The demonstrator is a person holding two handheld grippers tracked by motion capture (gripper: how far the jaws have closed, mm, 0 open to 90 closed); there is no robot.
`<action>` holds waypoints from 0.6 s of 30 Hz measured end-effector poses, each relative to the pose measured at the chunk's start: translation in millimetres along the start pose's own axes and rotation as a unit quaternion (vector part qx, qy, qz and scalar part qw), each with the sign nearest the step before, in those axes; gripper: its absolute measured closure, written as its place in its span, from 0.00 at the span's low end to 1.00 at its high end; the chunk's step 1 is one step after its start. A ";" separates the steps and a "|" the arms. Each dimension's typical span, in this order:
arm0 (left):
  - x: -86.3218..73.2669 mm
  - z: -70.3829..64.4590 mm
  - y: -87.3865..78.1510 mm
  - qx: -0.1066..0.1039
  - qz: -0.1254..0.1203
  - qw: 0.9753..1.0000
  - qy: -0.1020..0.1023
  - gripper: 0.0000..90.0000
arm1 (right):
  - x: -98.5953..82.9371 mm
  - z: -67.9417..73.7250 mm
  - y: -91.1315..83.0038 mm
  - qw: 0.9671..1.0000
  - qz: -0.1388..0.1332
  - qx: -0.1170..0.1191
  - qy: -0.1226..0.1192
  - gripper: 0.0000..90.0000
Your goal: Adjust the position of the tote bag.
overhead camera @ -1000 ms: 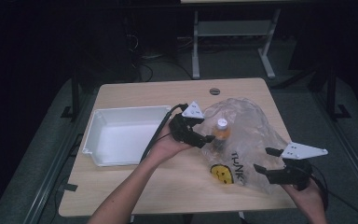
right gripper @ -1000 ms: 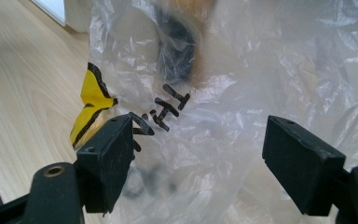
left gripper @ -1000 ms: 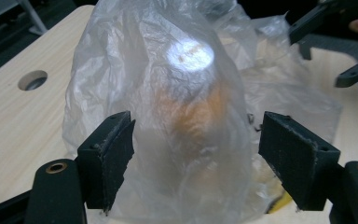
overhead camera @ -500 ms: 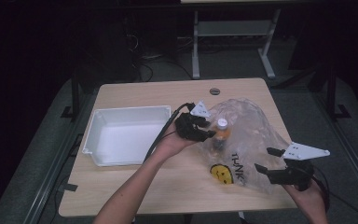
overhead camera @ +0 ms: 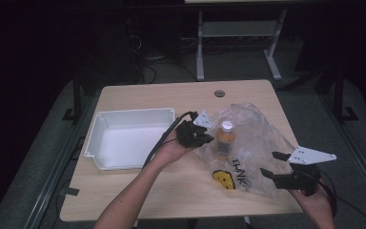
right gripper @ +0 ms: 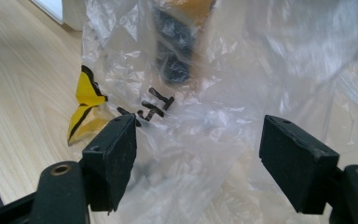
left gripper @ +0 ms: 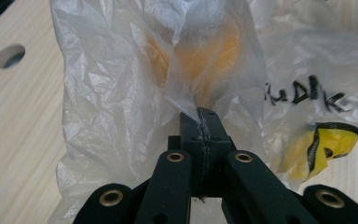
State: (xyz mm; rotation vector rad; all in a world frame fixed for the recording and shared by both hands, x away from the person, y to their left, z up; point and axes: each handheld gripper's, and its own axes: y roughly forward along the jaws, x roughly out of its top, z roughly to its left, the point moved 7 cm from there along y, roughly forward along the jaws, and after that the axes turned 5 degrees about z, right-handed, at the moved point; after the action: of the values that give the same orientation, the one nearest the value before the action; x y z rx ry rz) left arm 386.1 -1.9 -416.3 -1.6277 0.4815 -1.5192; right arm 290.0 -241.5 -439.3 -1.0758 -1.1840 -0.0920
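Since a second ago our left gripper (overhead camera: 208, 139) has slid a little toward the bottle (overhead camera: 225, 138) and now nips the near-left edge of the clear plastic bag (overhead camera: 262, 143), its fingers pressed together on a fold of film (left gripper: 200, 122). Black marker-style letters on the bag read roughly "THANK" (overhead camera: 242, 174) above a yellow smiley face (overhead camera: 223, 179); we cannot read the rest. Inside the bag, the orange bottle with a white cap stands upright near the middle of the bench (overhead camera: 138, 191). Our right gripper (overhead camera: 273, 167) has hardly moved and waits at the bag's right edge, fingers (right gripper: 114, 154) spread wide around crumpled plastic without closing on it. A white tray (overhead camera: 97, 138) sits just left of the bag.
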 end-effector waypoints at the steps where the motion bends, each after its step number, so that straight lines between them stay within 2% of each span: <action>1: -2.9 0.7 0.4 0.001 0.001 1.000 0.000 1.00 | -0.1 0.3 0.1 1.000 0.001 0.000 0.000 0.30; 9: -26.2 -2.3 5.7 0.001 0.009 1.000 -0.015 1.00 | 0.0 2.1 0.9 1.000 0.005 0.000 -0.003 0.32; 18: -45.6 -5.4 10.9 -0.001 0.027 0.999 -0.020 1.00 | -1.5 3.9 6.3 1.000 0.021 0.000 -0.016 0.42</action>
State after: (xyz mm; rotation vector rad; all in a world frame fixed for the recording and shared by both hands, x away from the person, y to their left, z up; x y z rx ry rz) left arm 374.9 24.6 -453.8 -1.6305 0.5005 -1.4432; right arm 290.2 -236.1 -444.6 -1.1052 -1.1887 -0.0425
